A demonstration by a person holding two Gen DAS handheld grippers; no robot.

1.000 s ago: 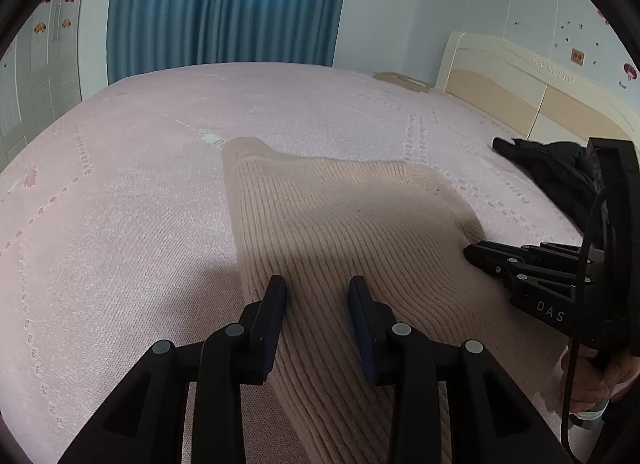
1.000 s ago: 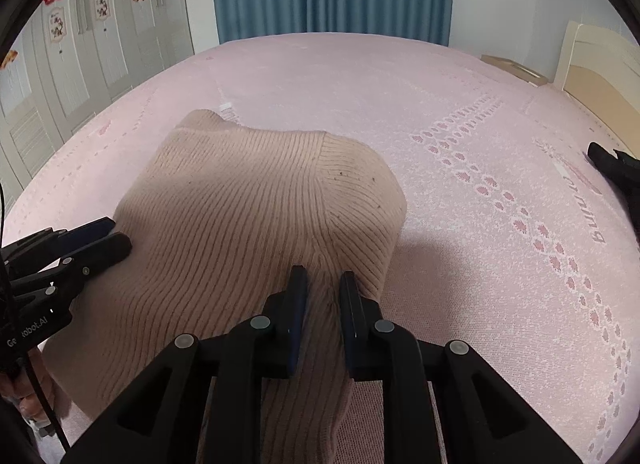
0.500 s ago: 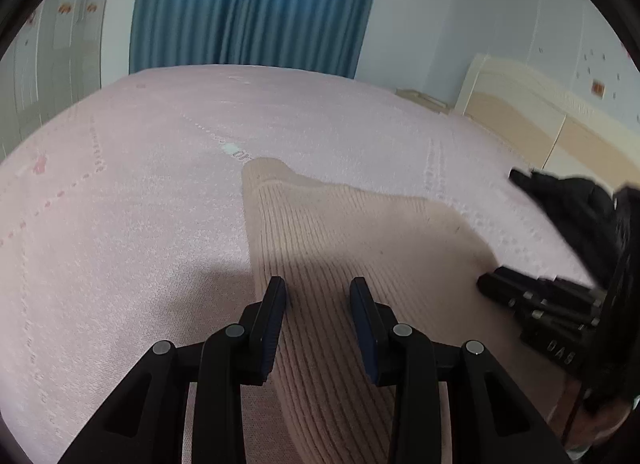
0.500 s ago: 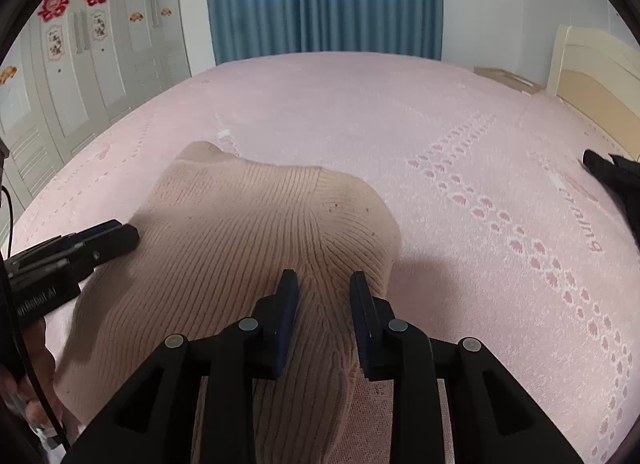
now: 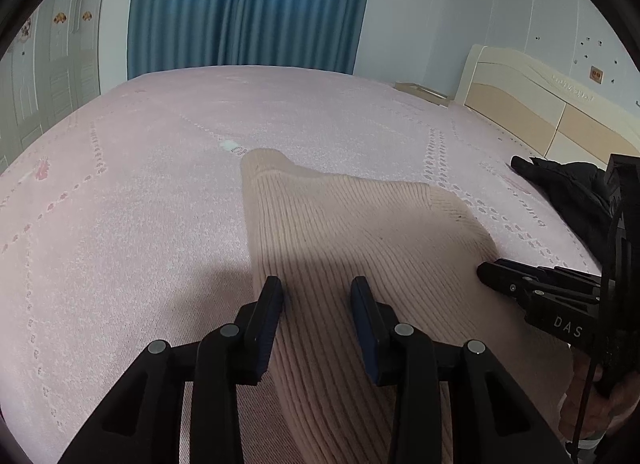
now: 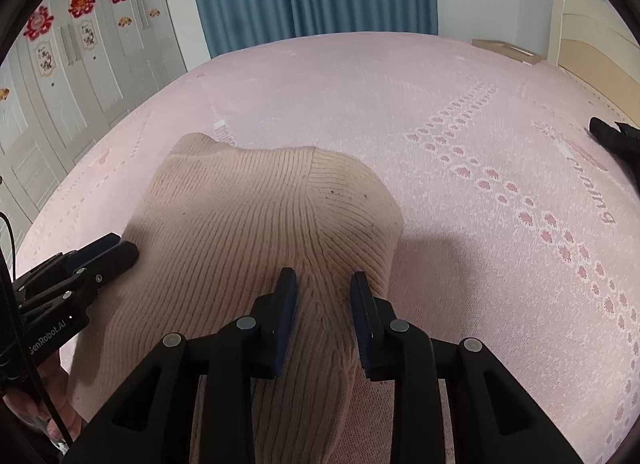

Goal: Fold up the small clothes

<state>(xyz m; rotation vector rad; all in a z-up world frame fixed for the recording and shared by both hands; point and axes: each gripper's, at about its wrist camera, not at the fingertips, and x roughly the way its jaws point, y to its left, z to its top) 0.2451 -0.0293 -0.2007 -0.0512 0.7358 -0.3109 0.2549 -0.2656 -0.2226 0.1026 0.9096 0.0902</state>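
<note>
A beige ribbed sweater point(image 5: 360, 248) lies mid-frame on a pink bed point(image 5: 120, 183). The left hand-held gripper point(image 5: 318, 304) and right hand-held gripper point(image 6: 324, 296) hover narrowly parted over its near edge, gripping nothing.

My 2 wrist cameras look steeply down, close over the same beige sweater point(image 5: 360, 232) on the bed point(image 6: 460, 111).

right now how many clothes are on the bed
2: a beige knit in front of both grippers, and a black garment at the bed's right edge near the headboard. More may lie out of view.
</note>
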